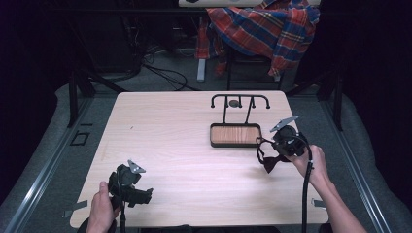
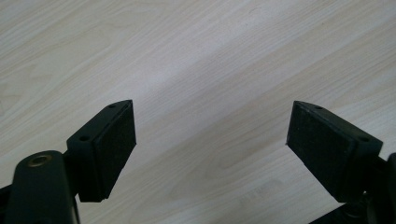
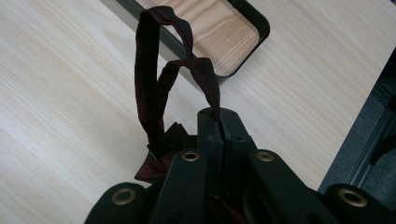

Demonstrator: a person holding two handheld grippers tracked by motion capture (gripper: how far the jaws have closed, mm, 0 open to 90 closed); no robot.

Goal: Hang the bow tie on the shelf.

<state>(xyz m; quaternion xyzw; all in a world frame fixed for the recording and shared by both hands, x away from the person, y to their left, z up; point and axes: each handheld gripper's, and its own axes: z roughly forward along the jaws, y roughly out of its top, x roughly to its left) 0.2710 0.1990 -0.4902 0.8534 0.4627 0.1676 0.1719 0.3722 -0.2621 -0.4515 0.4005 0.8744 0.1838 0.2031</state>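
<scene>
Two grippers are in use. Right gripper (image 3: 219, 122), jaws pressed together, pinches the strap of a dark red bow tie (image 1: 268, 162), which hangs just above the table (image 1: 184, 145) at the right, beside the near right corner of a black stand (image 1: 235, 135) with wooden tray, probably its destination. Left gripper (image 2: 211, 135) waits, jaws spread, over bare table near left.
</scene>
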